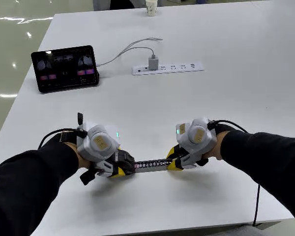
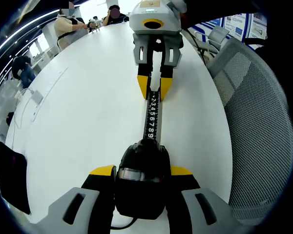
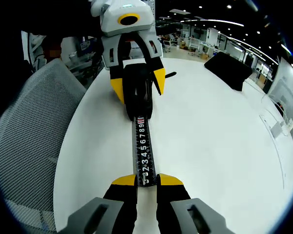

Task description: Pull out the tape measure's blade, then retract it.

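Head view, lower centre: left gripper (image 1: 119, 170) clamps the black tape measure case (image 1: 126, 163), right gripper (image 1: 173, 160) pinches its numbered metal blade (image 1: 150, 164); a slipping pinch risks snap-back.

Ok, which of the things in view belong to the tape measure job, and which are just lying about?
Part of the job: tape measure, held in the left gripper; blade, partly out, pinched by the right gripper.

Lying about: tablet; power strip with a charger plugged in; paper cup; mesh chair beside the table.
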